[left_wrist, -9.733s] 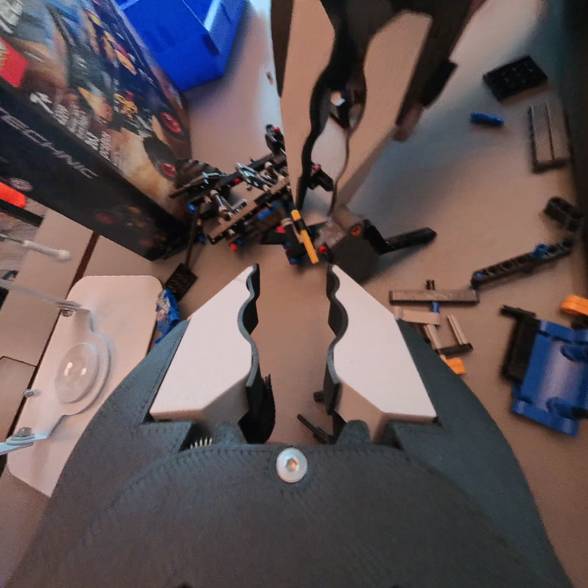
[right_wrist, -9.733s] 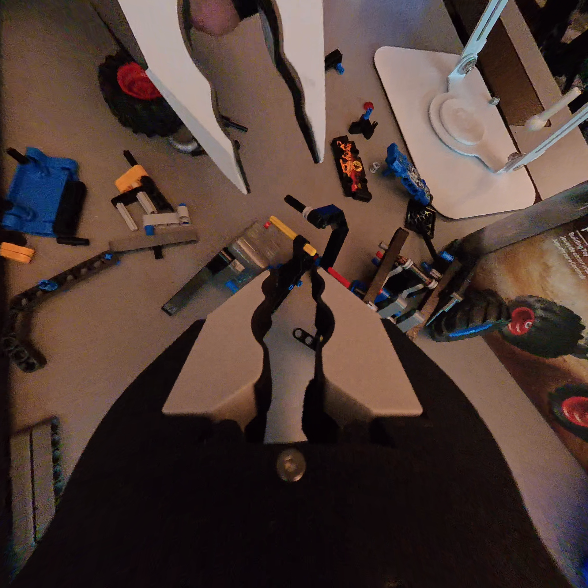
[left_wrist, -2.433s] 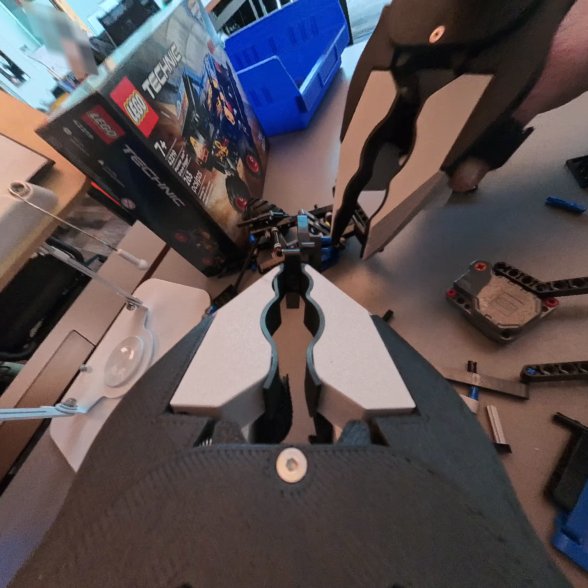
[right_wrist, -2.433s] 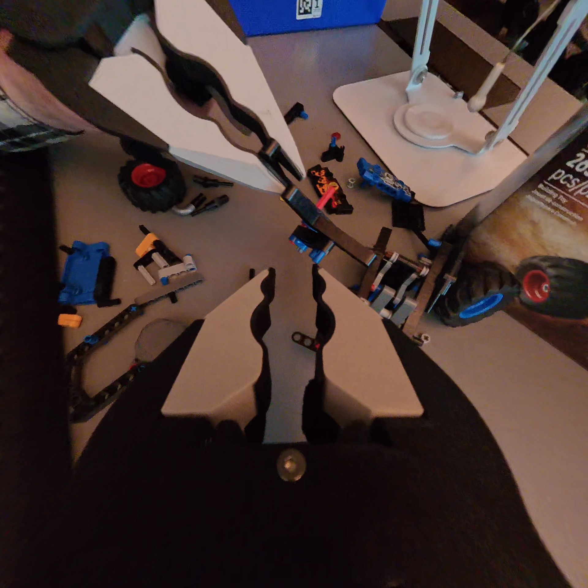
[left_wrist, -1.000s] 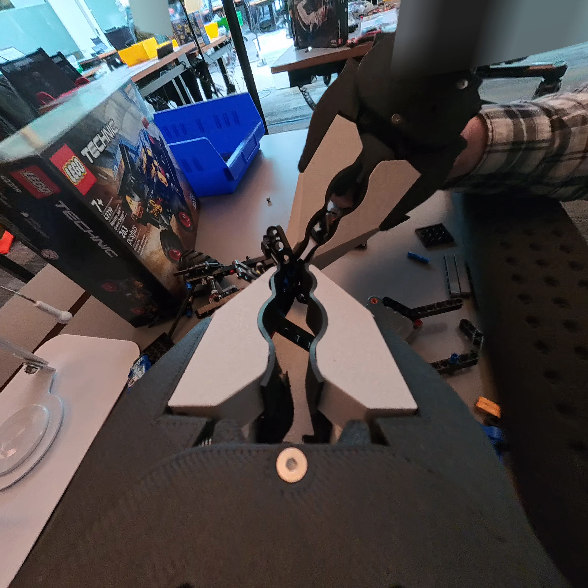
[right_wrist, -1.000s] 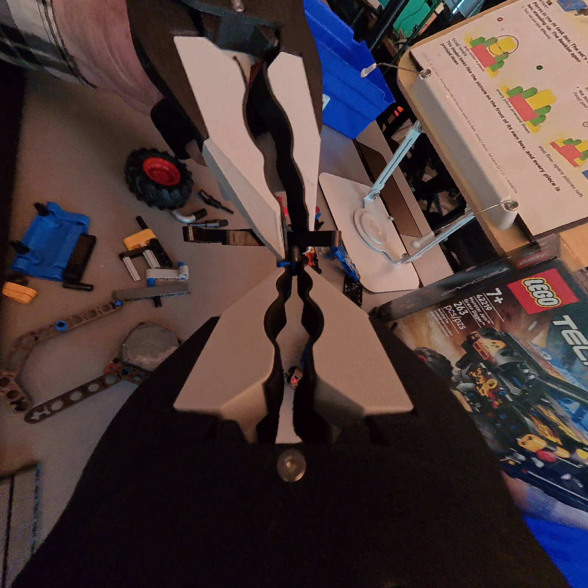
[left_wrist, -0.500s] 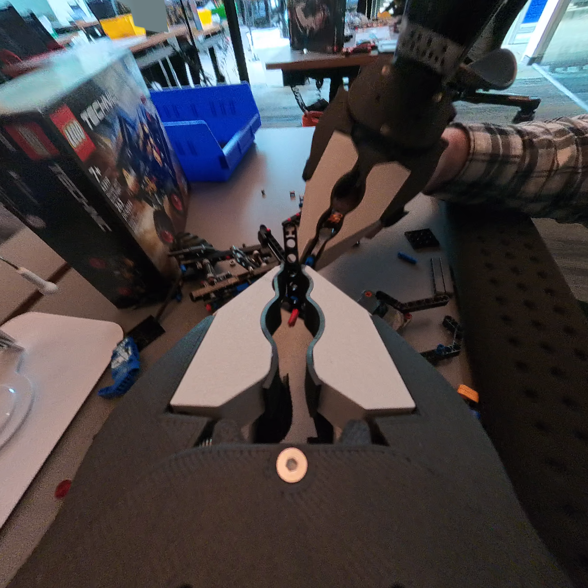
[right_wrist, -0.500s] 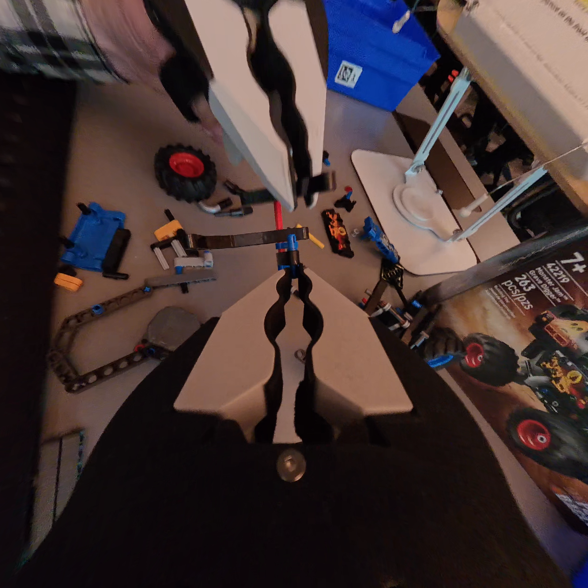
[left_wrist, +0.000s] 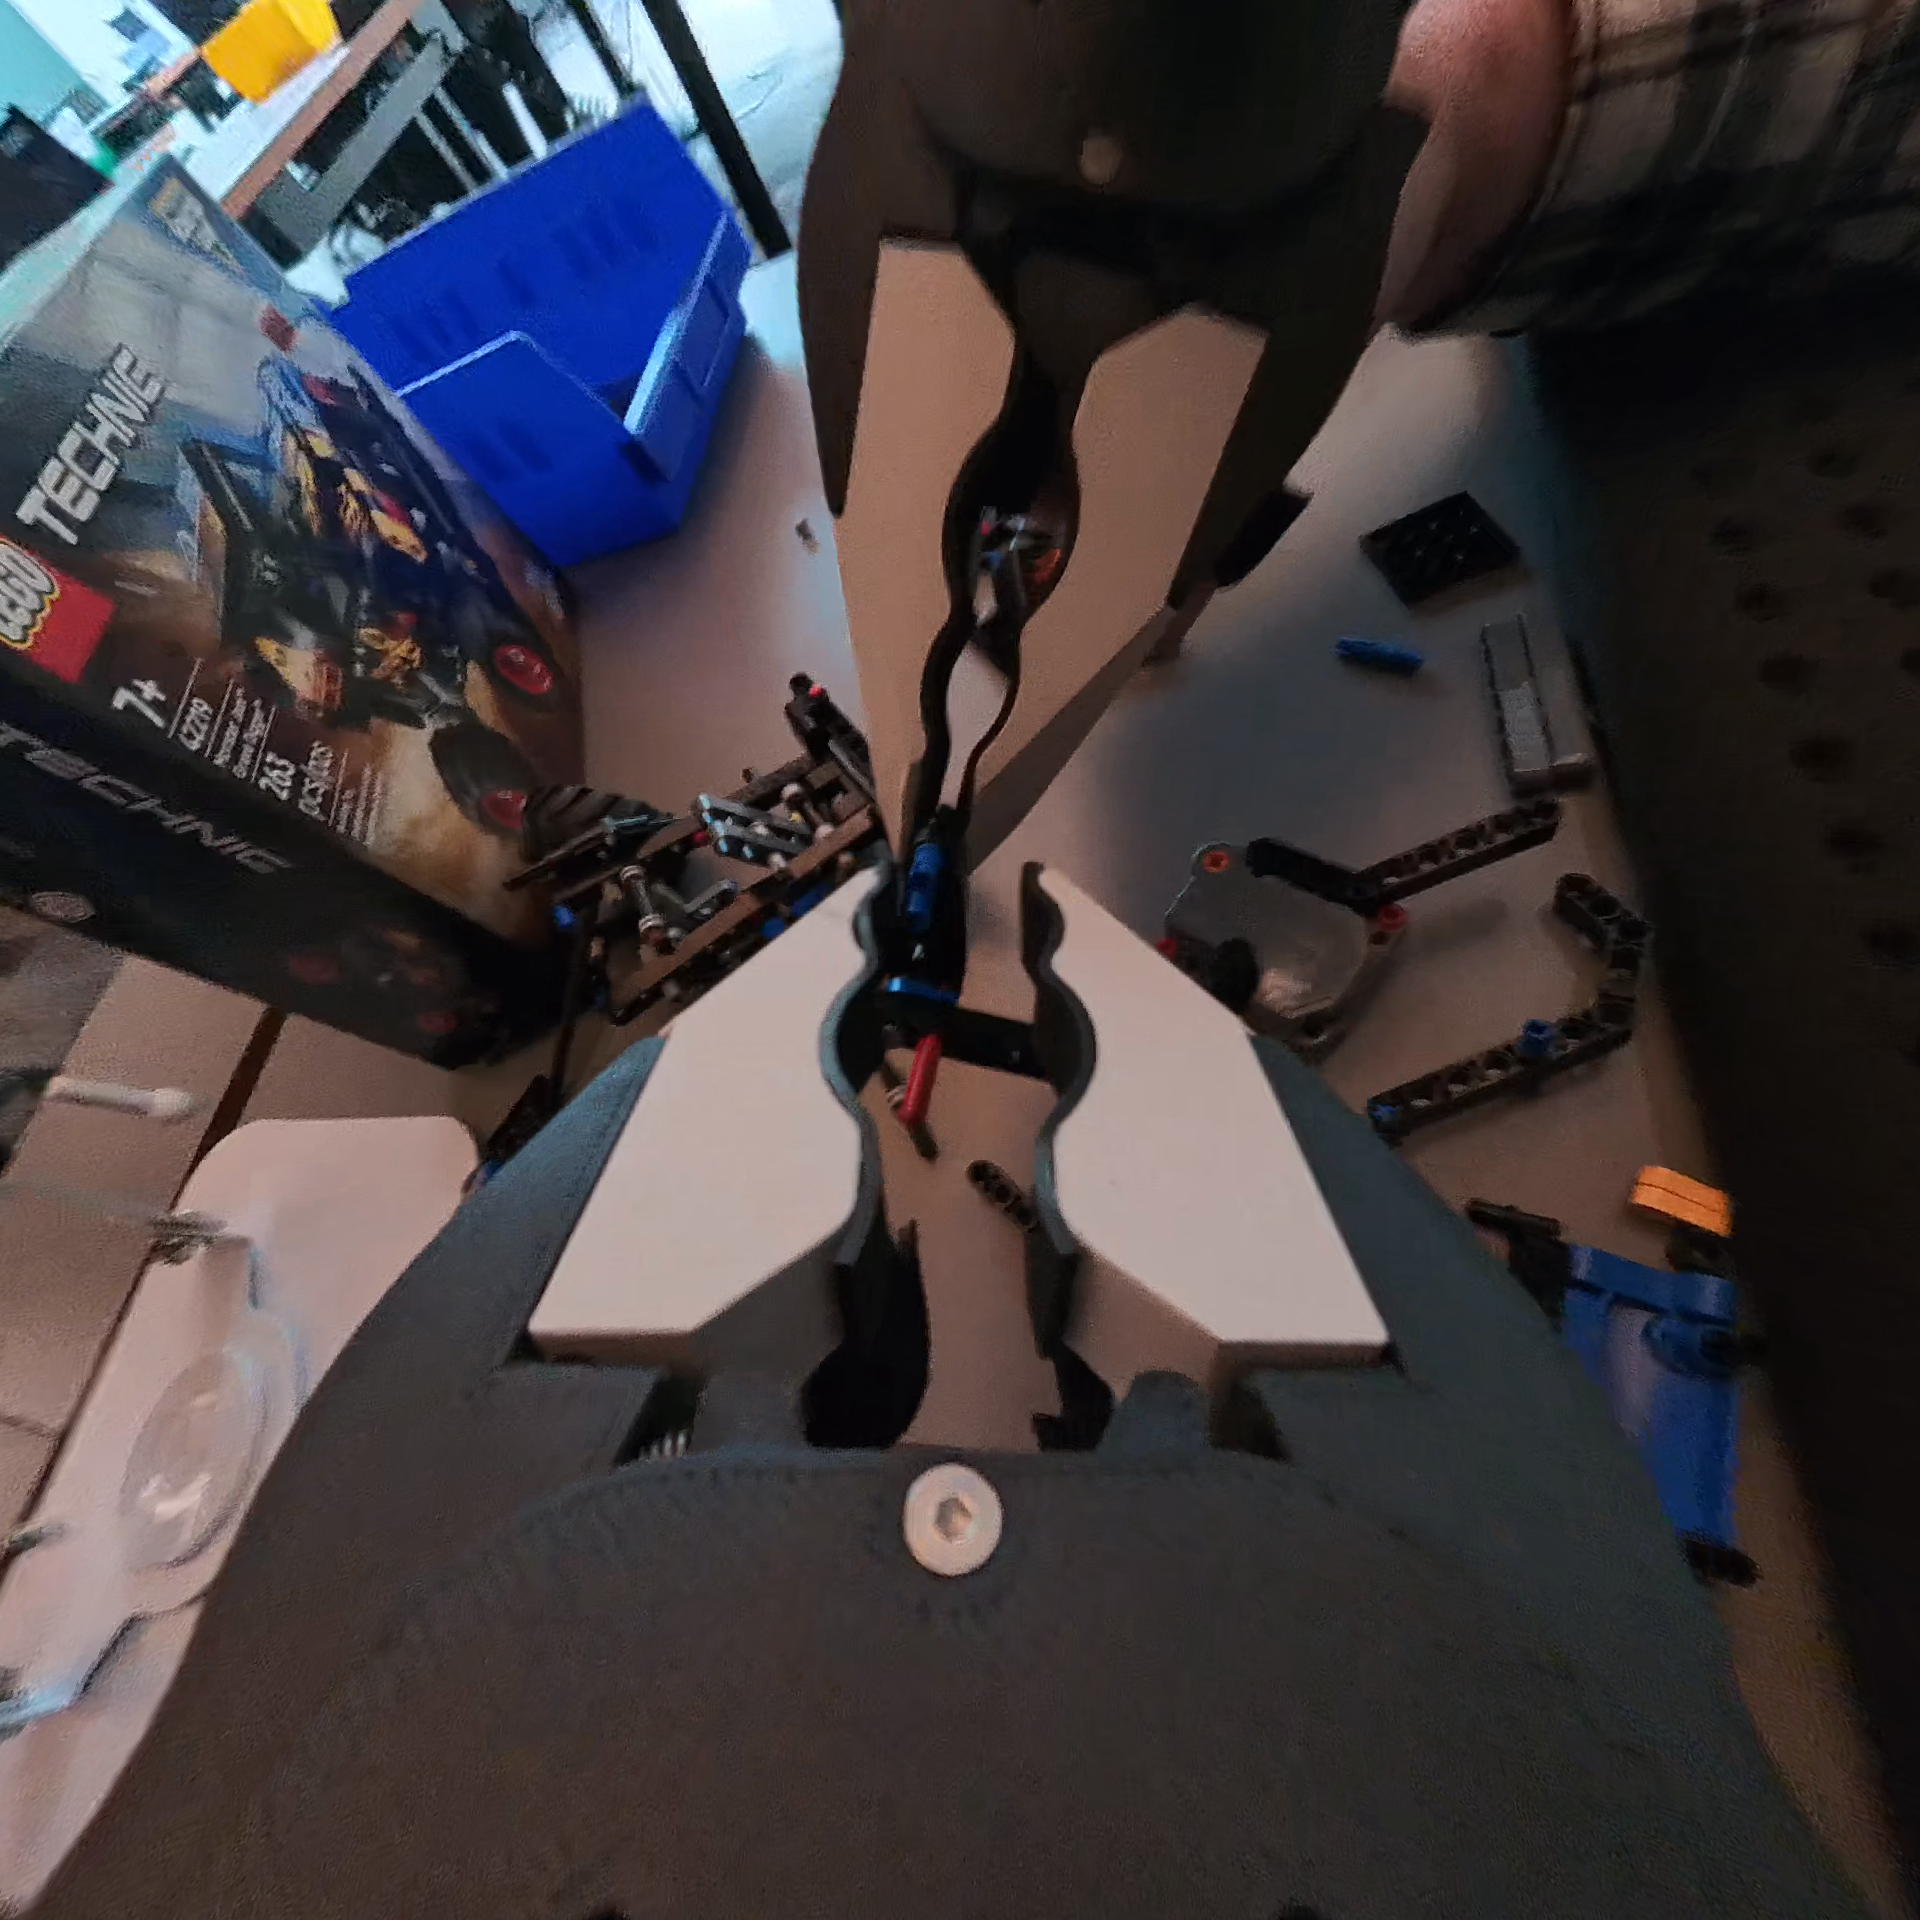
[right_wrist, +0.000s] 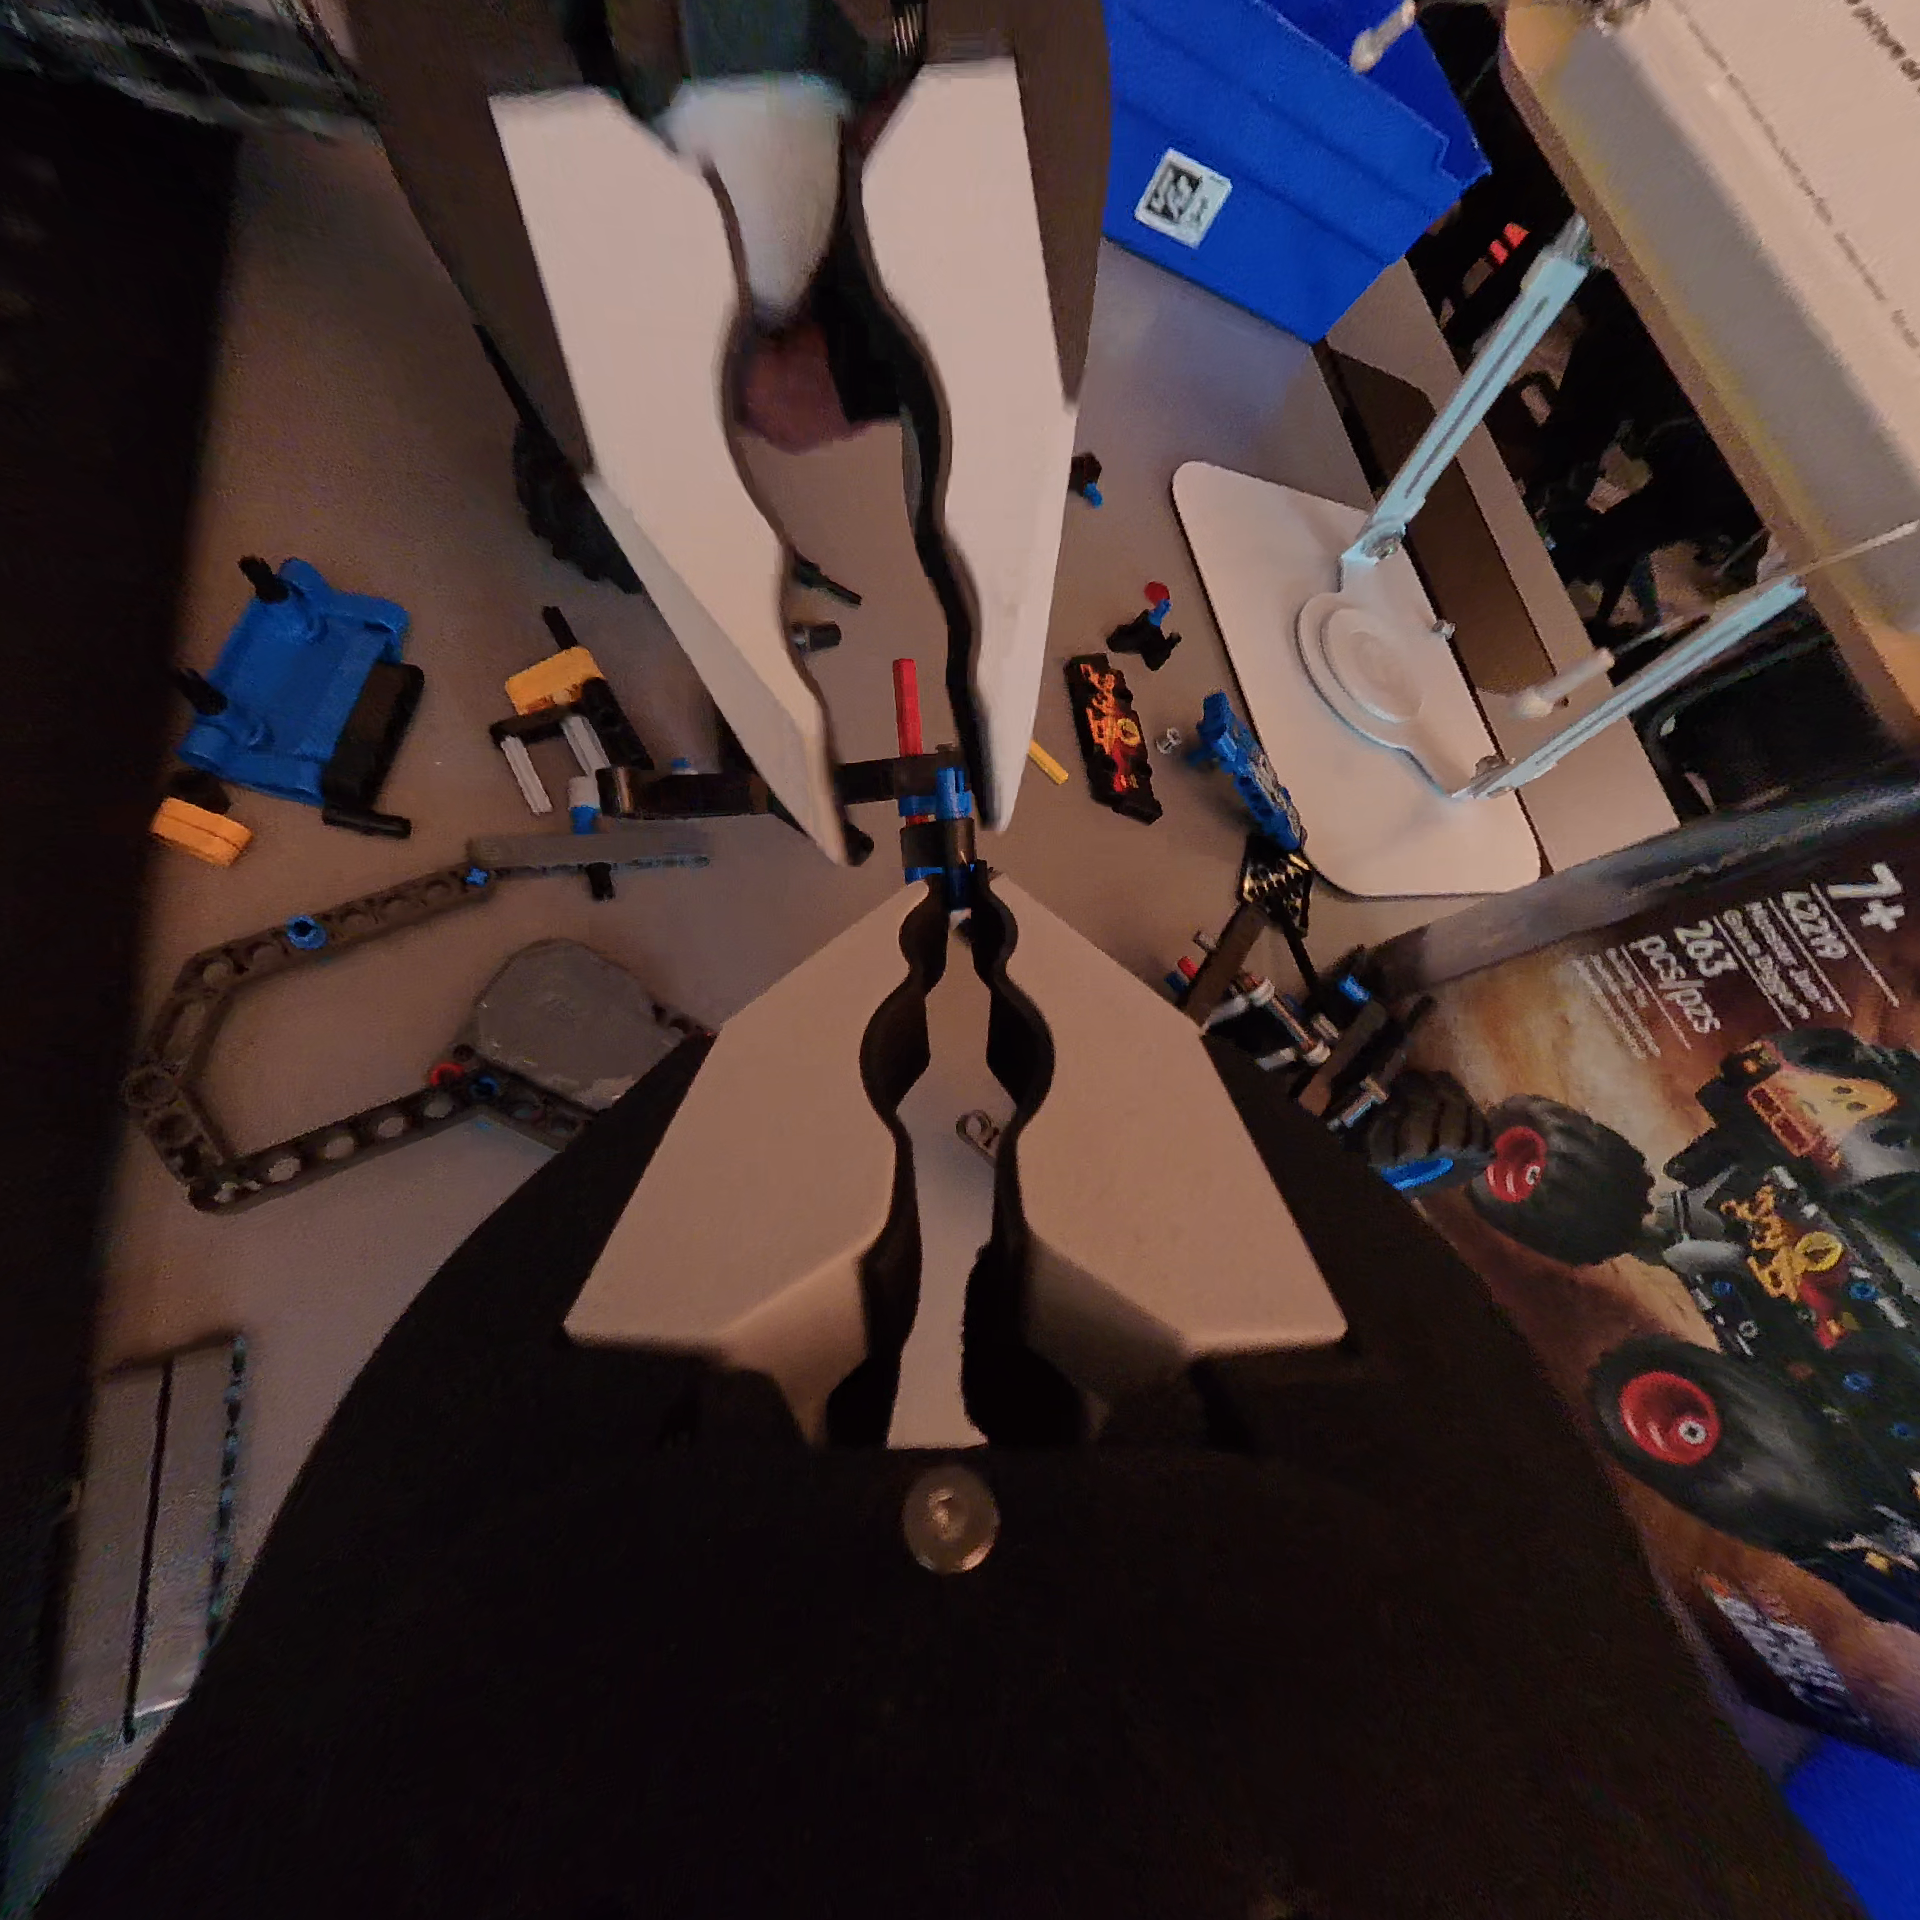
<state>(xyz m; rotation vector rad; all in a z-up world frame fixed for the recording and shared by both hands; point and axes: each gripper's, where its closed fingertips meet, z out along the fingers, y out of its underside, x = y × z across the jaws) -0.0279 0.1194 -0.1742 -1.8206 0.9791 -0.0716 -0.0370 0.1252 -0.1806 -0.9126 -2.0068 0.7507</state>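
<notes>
The toy box is running off the right edge. The left gripper is hiding the black wheel behind it.

Each camera sits behind its own gripper, looking along the fingers and down at the counter from close above. The two views face each other: each shows the opposite gripper head-on, and both share the small brick assembly between them and the toy box
</notes>
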